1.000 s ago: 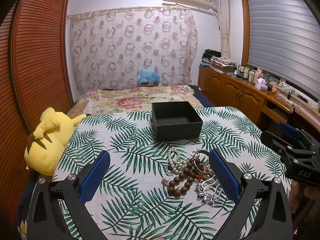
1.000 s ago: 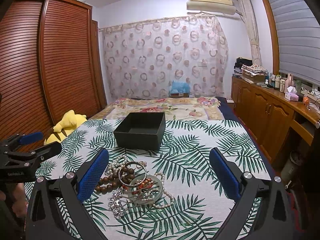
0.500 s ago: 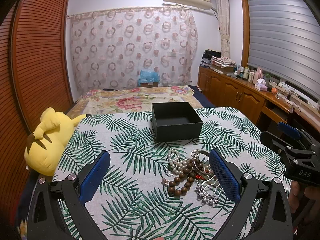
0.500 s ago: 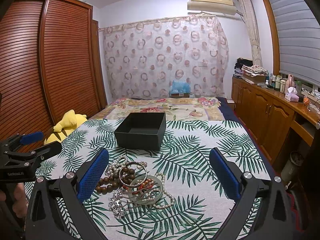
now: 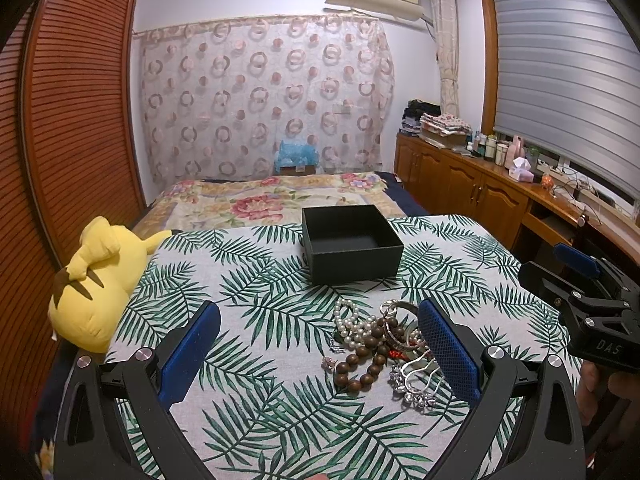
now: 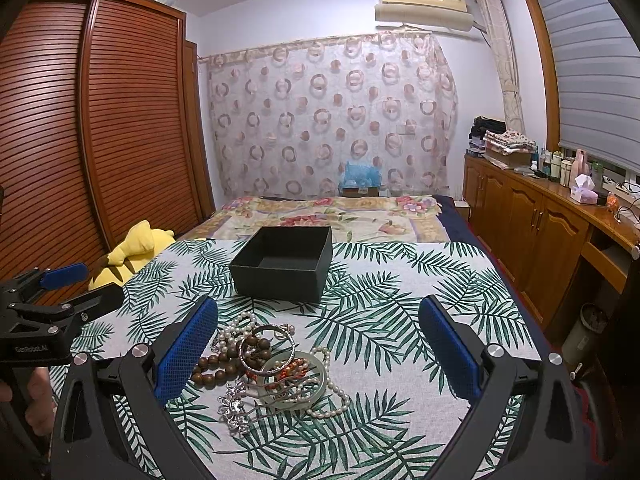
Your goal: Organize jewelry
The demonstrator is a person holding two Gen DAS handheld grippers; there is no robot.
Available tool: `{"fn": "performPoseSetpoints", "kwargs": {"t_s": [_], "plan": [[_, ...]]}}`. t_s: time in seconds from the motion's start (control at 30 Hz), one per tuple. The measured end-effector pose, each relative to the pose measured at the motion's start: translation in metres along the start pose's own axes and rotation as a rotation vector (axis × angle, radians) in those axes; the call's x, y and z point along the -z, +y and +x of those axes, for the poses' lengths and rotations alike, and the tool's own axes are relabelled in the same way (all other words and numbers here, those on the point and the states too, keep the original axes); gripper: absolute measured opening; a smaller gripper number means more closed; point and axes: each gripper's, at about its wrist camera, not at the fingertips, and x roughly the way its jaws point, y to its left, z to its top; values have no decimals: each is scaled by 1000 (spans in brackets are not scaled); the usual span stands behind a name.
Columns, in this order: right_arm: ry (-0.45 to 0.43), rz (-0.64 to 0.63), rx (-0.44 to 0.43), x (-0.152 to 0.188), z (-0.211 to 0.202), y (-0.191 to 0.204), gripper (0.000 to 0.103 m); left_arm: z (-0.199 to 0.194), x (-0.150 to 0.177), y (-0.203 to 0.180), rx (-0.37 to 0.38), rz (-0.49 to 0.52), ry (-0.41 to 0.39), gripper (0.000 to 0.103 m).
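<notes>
Left wrist view: your left gripper [image 5: 318, 354], spread wide and empty, hides part of the jewelry pile [image 5: 384, 346]; your right gripper [image 6: 318, 354] likewise gapes unloaded.

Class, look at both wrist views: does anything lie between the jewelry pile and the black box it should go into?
Nothing visible does. Only bare leaf-print cloth separates the jewelry pile from the open black box, which looks empty.
</notes>
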Motion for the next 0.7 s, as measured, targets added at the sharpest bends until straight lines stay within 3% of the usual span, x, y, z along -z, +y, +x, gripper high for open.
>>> {"fn": "performPoseSetpoints", "kwargs": {"t_s": [0.7], "plan": [[16,1,-12,-6,-2,8,101,11,5,-3,12,-4,30,95]]}}
